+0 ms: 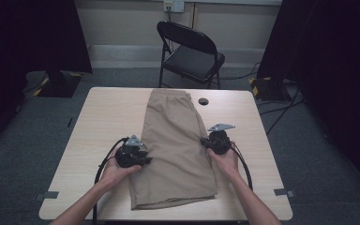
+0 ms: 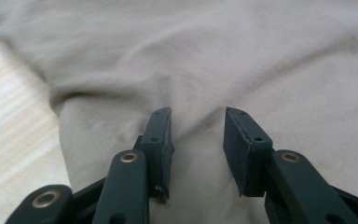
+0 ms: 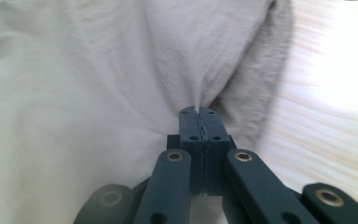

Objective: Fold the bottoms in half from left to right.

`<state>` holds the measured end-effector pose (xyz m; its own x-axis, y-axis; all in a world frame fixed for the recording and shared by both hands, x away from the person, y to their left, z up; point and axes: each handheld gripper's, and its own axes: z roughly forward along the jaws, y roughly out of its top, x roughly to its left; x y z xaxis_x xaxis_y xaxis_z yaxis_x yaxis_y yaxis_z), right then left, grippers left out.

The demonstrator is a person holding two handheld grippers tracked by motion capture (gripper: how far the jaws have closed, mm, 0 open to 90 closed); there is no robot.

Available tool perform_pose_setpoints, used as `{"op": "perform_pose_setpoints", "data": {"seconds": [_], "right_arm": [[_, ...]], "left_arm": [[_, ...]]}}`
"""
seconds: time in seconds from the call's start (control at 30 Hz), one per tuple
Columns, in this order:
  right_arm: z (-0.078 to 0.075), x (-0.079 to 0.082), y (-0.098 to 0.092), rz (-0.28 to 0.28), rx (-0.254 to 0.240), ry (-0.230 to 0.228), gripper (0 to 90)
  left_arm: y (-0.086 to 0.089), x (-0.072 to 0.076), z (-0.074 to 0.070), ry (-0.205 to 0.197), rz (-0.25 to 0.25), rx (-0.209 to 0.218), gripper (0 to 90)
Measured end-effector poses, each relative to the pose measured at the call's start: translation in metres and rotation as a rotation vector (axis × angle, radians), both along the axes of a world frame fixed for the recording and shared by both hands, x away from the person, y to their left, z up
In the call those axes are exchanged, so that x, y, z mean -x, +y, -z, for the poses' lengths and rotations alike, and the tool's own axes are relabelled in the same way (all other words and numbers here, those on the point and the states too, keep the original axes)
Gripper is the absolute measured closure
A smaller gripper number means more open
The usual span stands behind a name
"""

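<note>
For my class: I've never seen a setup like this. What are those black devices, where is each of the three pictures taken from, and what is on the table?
No machine works here: a person holds hand-held tongs, one per hand. The high view looks down over the person's arms at a wooden table with beige shorts lying flat and lengthwise on it; a folding chair stands behind. The other two pictures come from small cameras riding on each tool, looking along its black jaws. The left tongs stand open over the shorts, with cloth beneath the gap but not pinched. The right tongs are shut on a fold of the shorts near their edge, so the fabric puckers up into them.
</note>
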<state>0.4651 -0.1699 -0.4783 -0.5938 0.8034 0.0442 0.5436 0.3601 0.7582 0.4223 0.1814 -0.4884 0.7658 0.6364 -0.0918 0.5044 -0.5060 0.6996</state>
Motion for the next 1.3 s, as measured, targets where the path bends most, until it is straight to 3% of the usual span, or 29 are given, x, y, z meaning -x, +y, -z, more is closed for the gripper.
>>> {"op": "perform_pose_setpoints", "data": {"seconds": [0.07, 0.2, 0.3, 0.37, 0.4, 0.43, 0.53, 0.6, 0.67, 0.77, 0.83, 0.97, 1.13, 1.3], "right_arm": [[0.002, -0.001, -0.006, 0.014, -0.013, 0.016, 90.0], [0.01, -0.001, -0.005, 0.015, 0.035, 0.019, 90.0], [0.011, 0.0, -0.004, 0.01, 0.073, 0.02, 88.1], [0.009, 0.002, -0.004, 0.016, 0.092, 0.017, 80.3], [0.008, 0.003, -0.005, 0.021, 0.088, 0.014, 74.6], [0.005, 0.006, -0.007, 0.024, 0.075, 0.011, 70.3], [-0.005, 0.018, -0.014, 0.004, 0.056, -0.016, 64.9], [-0.011, 0.028, -0.019, -0.005, 0.019, -0.019, 64.8], [-0.016, 0.04, -0.023, -0.025, -0.011, -0.026, 65.1], [-0.023, 0.061, -0.026, -0.074, -0.024, -0.043, 67.5], [-0.027, 0.075, -0.028, -0.104, -0.045, -0.046, 68.2], [-0.021, 0.093, -0.029, -0.144, -0.04, -0.032, 66.5], [-0.015, 0.094, -0.025, -0.155, -0.028, -0.024, 63.4], [-0.006, 0.085, -0.015, -0.174, 0.004, -0.013, 60.6]], "left_arm": [[0.0, 0.0, 0.0, -0.011, 0.002, -0.011, 62.3], [-0.001, 0.004, -0.002, -0.024, 0.015, -0.041, 62.4], [0.003, 0.007, -0.003, -0.027, 0.017, -0.037, 62.3], [0.006, 0.011, -0.004, 0.002, -0.002, 0.003, 59.8], [0.008, 0.014, -0.006, 0.014, 0.005, 0.001, 59.4], [0.009, 0.018, -0.009, -0.003, 0.014, 0.0, 59.5], [0.018, 0.03, -0.017, -0.005, 0.02, 0.043, 63.2], [0.023, 0.036, -0.019, 0.021, 0.003, 0.059, 67.0], [0.026, 0.044, -0.019, 0.047, 0.027, 0.077, 70.8], [0.027, 0.055, -0.022, 0.036, 0.048, 0.088, 71.7], [0.026, 0.057, -0.022, 0.038, 0.051, 0.097, 66.3], [0.022, 0.052, -0.014, 0.057, 0.056, 0.056, 55.4], [0.019, 0.047, -0.006, 0.055, 0.029, -0.017, 60.6], [0.022, 0.039, -0.003, 0.042, 0.007, -0.014, 64.0]]}}
